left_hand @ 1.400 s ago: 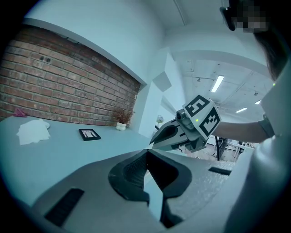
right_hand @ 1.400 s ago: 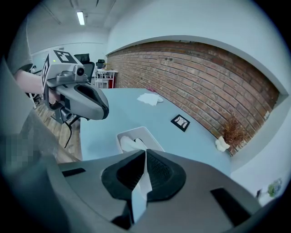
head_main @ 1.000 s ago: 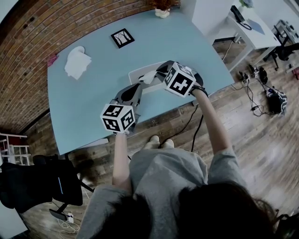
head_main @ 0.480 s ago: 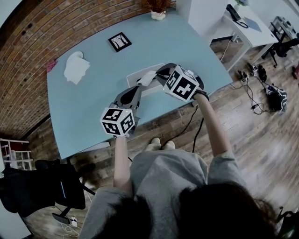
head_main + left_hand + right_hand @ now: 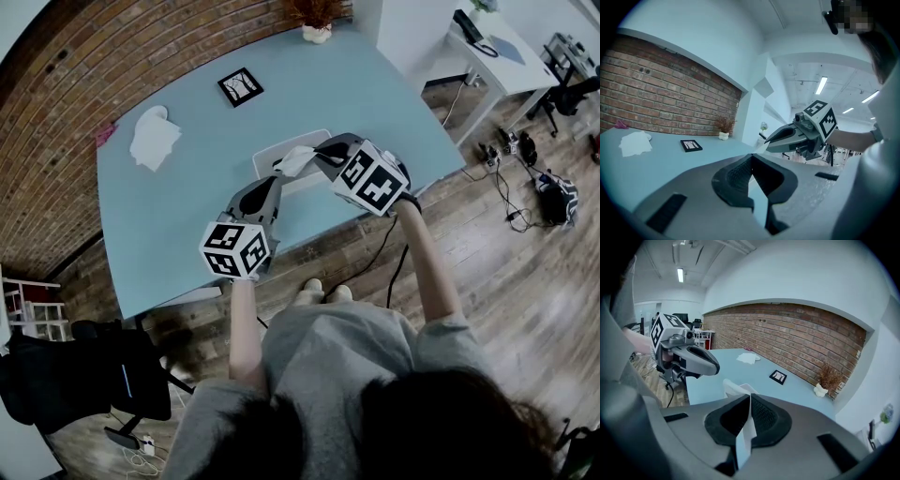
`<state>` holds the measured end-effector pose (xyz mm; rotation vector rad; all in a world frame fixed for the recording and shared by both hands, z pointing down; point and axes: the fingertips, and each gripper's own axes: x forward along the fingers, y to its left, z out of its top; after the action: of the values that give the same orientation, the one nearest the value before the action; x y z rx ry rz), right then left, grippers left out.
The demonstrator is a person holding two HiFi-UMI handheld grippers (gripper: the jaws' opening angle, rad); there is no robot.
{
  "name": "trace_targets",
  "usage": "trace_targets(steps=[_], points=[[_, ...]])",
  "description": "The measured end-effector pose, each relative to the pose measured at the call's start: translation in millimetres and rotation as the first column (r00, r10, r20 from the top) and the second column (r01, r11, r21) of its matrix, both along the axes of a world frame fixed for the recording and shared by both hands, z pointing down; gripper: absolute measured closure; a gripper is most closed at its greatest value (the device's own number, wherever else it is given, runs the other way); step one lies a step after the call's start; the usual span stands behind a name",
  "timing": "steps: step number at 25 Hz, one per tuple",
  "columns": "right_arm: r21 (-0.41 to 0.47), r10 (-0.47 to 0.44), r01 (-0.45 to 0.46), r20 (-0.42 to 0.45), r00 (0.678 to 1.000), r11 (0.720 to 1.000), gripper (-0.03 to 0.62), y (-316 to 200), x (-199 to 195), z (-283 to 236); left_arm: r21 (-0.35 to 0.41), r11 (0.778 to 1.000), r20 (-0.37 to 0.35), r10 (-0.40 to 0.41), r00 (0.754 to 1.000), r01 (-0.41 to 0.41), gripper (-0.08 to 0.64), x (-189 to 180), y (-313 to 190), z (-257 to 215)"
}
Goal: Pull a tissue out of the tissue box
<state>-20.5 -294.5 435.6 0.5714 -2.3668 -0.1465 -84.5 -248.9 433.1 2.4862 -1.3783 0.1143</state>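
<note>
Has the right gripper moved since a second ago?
Yes. Against the black picture frame, the right gripper has drawn back toward the near edge of the table, jaws shut on the tissue.

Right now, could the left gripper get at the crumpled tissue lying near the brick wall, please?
Probably yes. Only bare table lies between the left gripper and the crumpled tissue, so nothing blocks the way. It would be a long stretch across, and its tongs look shut, so they must open first.
</note>
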Motion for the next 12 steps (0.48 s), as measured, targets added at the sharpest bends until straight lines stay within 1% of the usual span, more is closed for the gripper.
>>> trace_targets(steps=[5, 12], points=[[0.017, 0.001, -0.003, 0.083, 0.997, 1.0, 0.591, 10.5, 4.6, -9.1, 0.011, 1.0, 0.008, -0.012, 1.0, 0.012, 0.557, 2.9, 5.9, -0.6], [0.038, 0.024, -0.033, 0.2, 0.98, 0.999, 0.591, 23.3, 16.4, -24.0, 0.065, 0.997, -0.001, -0.036, 0.999, 0.036, 0.557, 8.5, 18.0, -9.2]])
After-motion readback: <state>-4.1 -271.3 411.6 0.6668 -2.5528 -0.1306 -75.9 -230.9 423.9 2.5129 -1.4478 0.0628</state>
